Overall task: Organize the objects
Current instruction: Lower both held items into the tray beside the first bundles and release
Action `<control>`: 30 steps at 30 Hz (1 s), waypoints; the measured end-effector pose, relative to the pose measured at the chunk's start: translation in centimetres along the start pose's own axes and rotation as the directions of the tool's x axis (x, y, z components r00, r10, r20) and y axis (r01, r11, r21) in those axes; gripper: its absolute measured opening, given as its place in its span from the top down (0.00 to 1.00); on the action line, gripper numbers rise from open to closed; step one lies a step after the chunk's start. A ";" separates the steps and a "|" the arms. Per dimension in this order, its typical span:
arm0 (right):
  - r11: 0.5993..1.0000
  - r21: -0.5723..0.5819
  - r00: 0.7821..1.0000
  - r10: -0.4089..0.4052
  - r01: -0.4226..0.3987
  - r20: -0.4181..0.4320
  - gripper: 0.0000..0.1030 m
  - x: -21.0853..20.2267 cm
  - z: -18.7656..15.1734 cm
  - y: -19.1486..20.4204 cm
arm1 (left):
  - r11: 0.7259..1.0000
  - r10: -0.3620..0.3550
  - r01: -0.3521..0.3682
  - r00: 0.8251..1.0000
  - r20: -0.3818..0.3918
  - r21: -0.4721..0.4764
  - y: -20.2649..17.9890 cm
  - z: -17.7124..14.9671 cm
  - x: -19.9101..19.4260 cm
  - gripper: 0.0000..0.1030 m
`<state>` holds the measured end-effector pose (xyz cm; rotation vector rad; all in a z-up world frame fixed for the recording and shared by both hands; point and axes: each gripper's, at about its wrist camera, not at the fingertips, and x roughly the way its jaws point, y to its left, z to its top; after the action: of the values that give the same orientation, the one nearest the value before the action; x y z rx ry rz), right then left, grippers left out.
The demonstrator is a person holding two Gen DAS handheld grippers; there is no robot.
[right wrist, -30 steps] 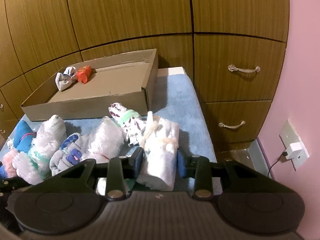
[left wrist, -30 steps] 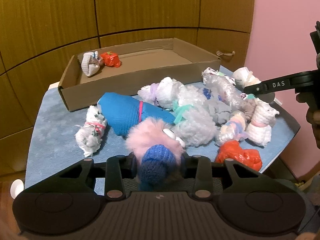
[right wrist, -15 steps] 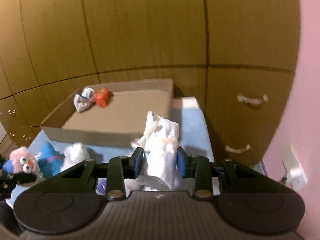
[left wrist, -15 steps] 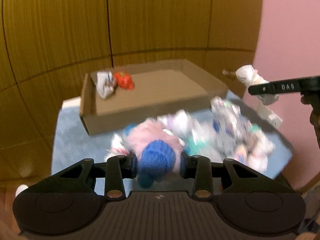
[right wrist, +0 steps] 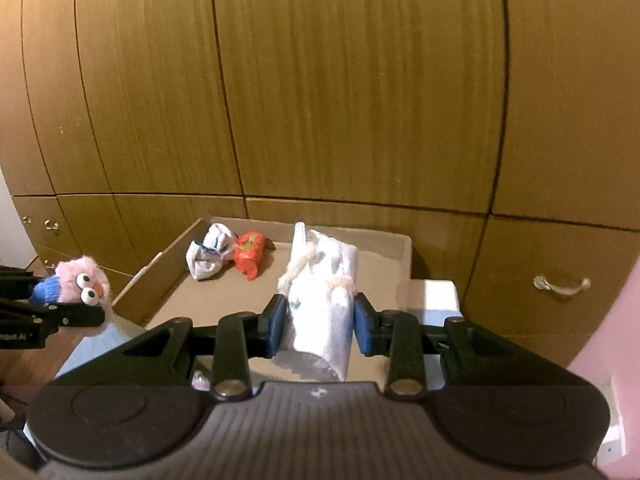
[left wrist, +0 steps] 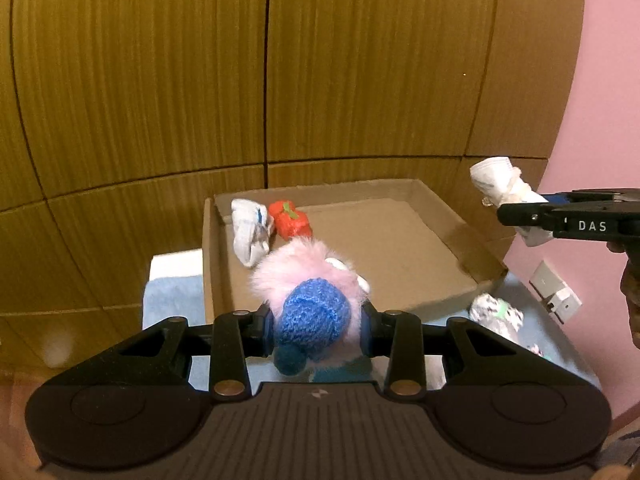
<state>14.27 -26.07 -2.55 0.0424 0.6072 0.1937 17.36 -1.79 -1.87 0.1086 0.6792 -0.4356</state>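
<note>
The cardboard box point(left wrist: 400, 240) is where I am sorting things, and two bundles already lie in its far left corner: a white rolled sock point(left wrist: 250, 232) and, touching it, an orange-red bundle point(left wrist: 290, 220). The rest of the box floor is bare.

My left gripper point(left wrist: 316, 320) is clenched on a pink fluffy toy point(left wrist: 304, 268) with a blue knitted part point(left wrist: 312, 314); the pads press it from both sides. In the left wrist view the toy hangs above the near left part of the box, so the two bundles are straight ahead and a little to the left.

My right gripper point(right wrist: 320, 320) grasps a white rolled cloth point(right wrist: 320, 304) tied with a pale cord. Its long axis runs forward along the fingers, toward the far wall of the box, and one end sticks out beyond the pads. It is over the near edge of the box, toward the right side.

I judge the left hand is nearer to the filled corner, so the toy should go down beside the orange-red bundle, and the roll in the free space to the right. On the blue mat point(left wrist: 172, 300), a patterned bundle point(left wrist: 496, 316) waits near the box's near right corner.
</note>
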 end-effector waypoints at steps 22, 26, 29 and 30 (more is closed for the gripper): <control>0.997 -0.004 0.963 0.072 -0.076 -0.259 0.69 19.1 4.8 -1.6 | 0.973 0.000 0.036 0.988 -0.154 0.228 -1.3 7.5 21.8 0.56; 0.996 -0.007 0.957 0.081 -0.086 -0.279 0.68 20.8 4.5 -1.0 | 0.965 0.006 0.032 0.989 -0.146 0.260 -0.8 7.2 21.9 0.55; 0.995 0.004 0.952 0.097 -0.100 -0.290 0.68 22.1 4.2 -0.8 | 0.964 0.003 0.034 0.990 -0.140 0.263 -0.4 6.6 21.4 0.53; 0.995 -0.002 0.950 0.095 -0.100 -0.296 0.68 22.4 4.1 -0.6 | 0.962 0.001 0.036 0.991 -0.137 0.269 -0.4 6.5 21.4 0.52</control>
<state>34.71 -22.26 -11.79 0.0271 0.9033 0.3045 35.78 -11.27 -10.30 0.3951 0.7524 -0.5403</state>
